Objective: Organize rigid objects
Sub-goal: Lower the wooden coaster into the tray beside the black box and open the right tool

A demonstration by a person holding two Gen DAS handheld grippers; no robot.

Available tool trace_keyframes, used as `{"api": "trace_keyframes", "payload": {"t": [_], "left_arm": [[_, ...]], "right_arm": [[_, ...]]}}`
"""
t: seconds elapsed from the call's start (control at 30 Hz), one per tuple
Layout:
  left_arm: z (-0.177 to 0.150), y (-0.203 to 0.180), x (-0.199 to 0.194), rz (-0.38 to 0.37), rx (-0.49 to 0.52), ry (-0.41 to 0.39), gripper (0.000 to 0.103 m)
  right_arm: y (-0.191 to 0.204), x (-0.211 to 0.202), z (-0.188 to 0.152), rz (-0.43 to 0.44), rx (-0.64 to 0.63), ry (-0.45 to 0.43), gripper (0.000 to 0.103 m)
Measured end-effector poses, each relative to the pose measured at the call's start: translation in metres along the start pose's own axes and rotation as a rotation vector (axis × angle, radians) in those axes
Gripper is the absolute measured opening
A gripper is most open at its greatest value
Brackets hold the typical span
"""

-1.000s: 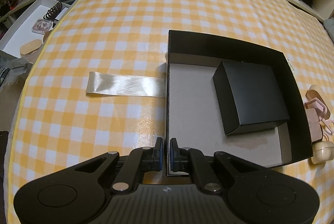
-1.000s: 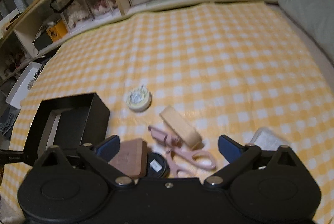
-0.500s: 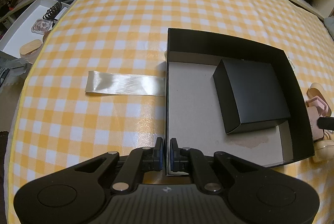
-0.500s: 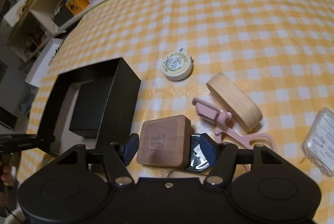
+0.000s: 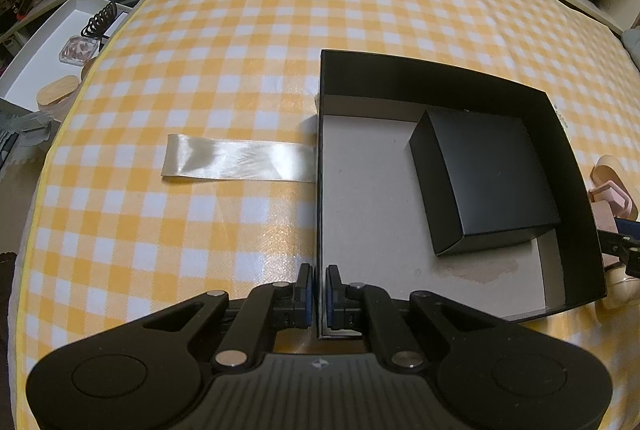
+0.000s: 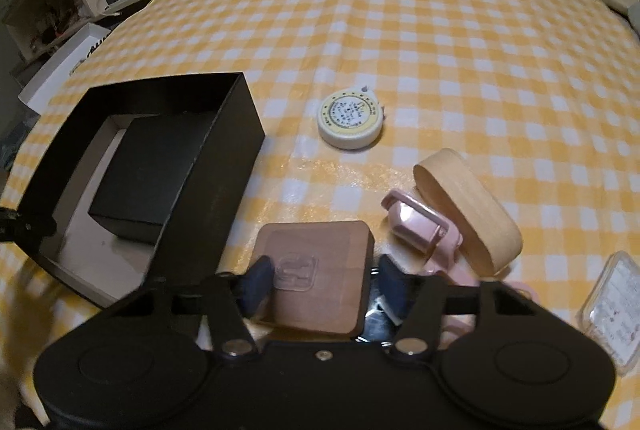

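Right jaws closing around wooden block [image 6: 320, 274]; left jaws clamped on box wall [image 5: 319, 213].

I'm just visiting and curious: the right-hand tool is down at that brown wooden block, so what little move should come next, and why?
Probably finish closing, then lift. The right gripper has the brown wooden block between its fingers, which are closing but do not clearly press its sides yet. The left gripper pinches the open black box's wall, steadying it, and gray floor is free beside the small black box inside.
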State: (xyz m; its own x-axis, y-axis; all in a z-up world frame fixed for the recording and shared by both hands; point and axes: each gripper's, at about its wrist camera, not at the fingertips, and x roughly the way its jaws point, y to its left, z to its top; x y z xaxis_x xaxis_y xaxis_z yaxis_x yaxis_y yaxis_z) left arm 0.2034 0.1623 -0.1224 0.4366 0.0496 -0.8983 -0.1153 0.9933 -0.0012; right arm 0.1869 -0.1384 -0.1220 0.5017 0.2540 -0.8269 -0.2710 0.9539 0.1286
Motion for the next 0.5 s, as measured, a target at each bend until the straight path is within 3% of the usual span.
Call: {"api": "trace_keyframes", "payload": {"t": [0.3,0.5], "left_arm": [[0.0,0.0,0.0,0.0,0.0,0.0,0.007],[0.0,-0.001,0.001,0.001,-0.001,-0.005,0.006]], "right_arm": [[-0.008,-0.013,-0.001,-0.002,0.023,0.005,0.054],[-0.016,-0.042,0.008,0.029,0.12,-0.07,0.054]]}}
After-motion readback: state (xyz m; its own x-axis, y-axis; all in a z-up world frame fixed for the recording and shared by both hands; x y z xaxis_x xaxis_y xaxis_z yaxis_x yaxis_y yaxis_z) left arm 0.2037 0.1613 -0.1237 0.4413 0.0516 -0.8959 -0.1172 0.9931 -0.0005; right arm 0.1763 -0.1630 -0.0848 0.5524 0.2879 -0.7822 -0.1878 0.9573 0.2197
